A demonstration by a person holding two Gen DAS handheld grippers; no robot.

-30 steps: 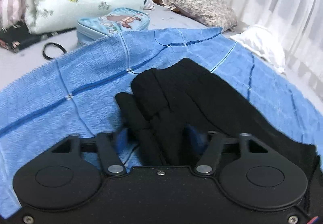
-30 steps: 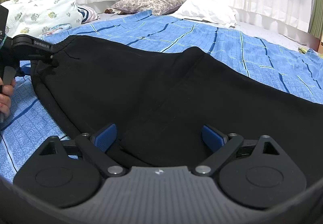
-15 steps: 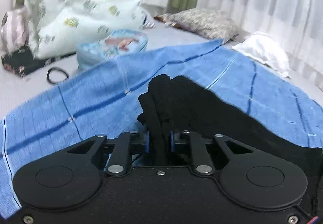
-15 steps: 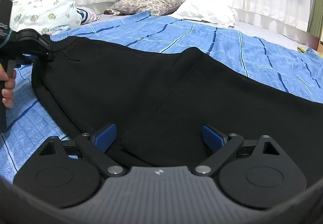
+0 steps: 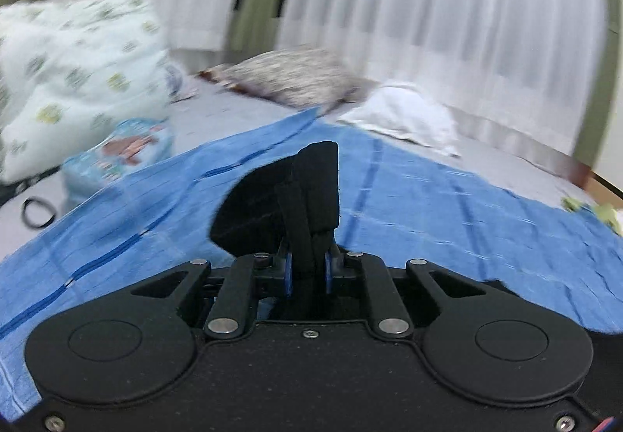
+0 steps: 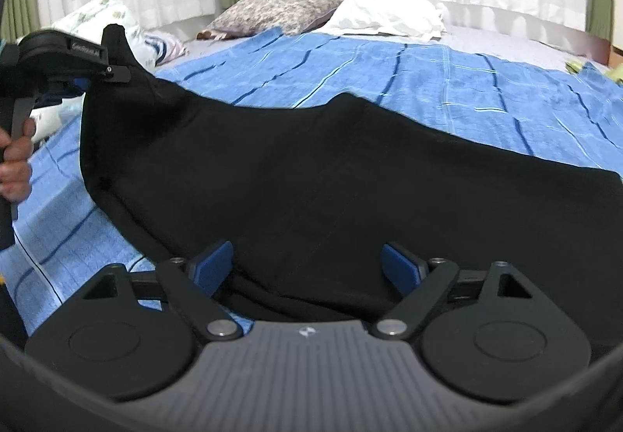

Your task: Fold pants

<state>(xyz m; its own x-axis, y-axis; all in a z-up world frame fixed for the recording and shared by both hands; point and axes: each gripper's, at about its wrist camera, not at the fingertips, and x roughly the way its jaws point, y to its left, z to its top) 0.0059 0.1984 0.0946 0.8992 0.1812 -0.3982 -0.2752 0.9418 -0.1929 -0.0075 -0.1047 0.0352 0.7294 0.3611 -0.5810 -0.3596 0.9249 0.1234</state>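
Observation:
Black pants (image 6: 331, 179) lie spread on a blue blanket (image 6: 447, 81) on the bed. My left gripper (image 5: 307, 270) is shut on a bunched corner of the pants (image 5: 307, 190) and holds it lifted above the blanket. In the right wrist view the left gripper (image 6: 113, 74) shows at the far left with the raised corner hanging from it. My right gripper (image 6: 307, 268) is open, its blue pads (image 6: 212, 266) on either side of the pants' near edge, which lies between them.
A patterned pillow (image 6: 280, 7) and a white pillow (image 6: 385, 13) lie at the bed's head under white curtains. A floral quilt bundle (image 5: 74, 74), a blue pouch (image 5: 120, 153) and a black ring (image 5: 37, 212) lie to the left.
My left gripper closed on the pants corner and lifted it up off the blanket. The right gripper stayed open in place.

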